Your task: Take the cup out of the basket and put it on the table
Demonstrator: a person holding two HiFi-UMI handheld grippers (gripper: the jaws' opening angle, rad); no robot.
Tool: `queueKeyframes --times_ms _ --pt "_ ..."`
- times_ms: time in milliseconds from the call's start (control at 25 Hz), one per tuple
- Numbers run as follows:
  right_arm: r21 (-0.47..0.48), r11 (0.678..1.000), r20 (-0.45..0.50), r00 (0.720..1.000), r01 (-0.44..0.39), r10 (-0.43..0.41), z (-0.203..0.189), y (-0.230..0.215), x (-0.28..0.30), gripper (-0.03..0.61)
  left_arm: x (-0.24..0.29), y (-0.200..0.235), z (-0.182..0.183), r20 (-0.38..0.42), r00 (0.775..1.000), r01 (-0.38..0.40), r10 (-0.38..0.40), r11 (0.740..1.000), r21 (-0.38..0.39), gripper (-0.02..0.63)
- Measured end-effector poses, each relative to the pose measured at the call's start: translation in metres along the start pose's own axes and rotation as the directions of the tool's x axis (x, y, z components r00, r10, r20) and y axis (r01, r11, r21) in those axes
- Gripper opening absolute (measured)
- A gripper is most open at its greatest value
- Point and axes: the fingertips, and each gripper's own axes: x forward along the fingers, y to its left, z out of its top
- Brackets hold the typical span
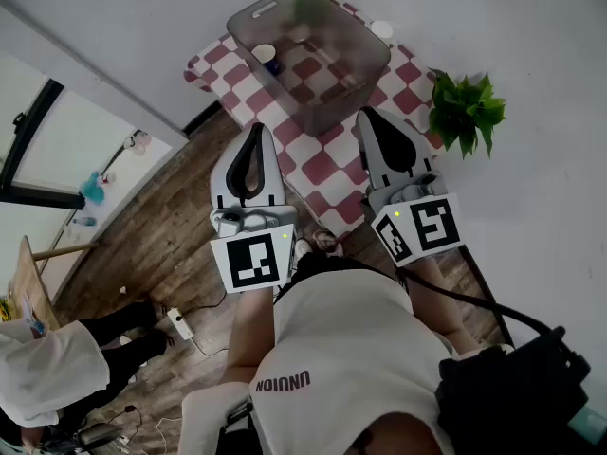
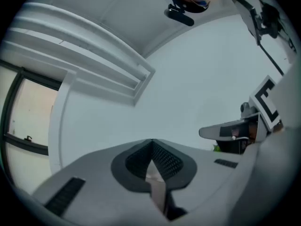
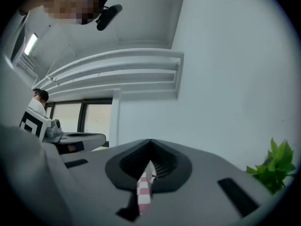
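A translucent grey basket (image 1: pixel 327 83) stands on the table (image 1: pixel 322 169), which has a red-and-white checked cloth. A small cup (image 1: pixel 265 54) with a pale rim shows inside the basket near its left corner. My left gripper (image 1: pixel 255 127) is held up in front of the table's near-left edge, shut and empty. My right gripper (image 1: pixel 366 113) is beside the basket's near-right corner, also shut and empty. In the left gripper view the left gripper (image 2: pixel 151 144) points at a bare white wall. The right gripper (image 3: pixel 150 144) faces wall and ceiling, with a strip of checked cloth seen through its slit.
A green potted plant (image 1: pixel 465 110) stands right of the table. A small white round object (image 1: pixel 381 29) lies behind the basket. On the wooden floor lies a power strip (image 1: pixel 180 322). Another person (image 1: pixel 47 368) is at the lower left, by a window (image 1: pixel 38 150).
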Motion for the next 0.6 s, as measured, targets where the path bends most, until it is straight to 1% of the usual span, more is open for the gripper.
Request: queueKeyframes --times_ms 400,480,600 --pt "0.009 1.0 -0.007 1.0 -0.017 0.017 -0.004 0.003 0.008 0.012 0.003 0.002 -0.005 -0.012 1.0 -0.002 0.002 1.0 -0.003 0.011" --pt "0.029 0.999 -0.001 1.0 -0.026 0.026 -0.004 0.001 0.009 0.012 0.004 0.003 -0.005 -0.016 1.0 -0.011 0.011 1.0 -0.007 0.011" --pt "0.072 0.996 0.002 0.998 -0.06 0.06 -0.004 0.0 0.012 0.013 0.002 0.005 -0.005 -0.022 0.999 -0.031 0.031 0.999 -0.01 0.011"
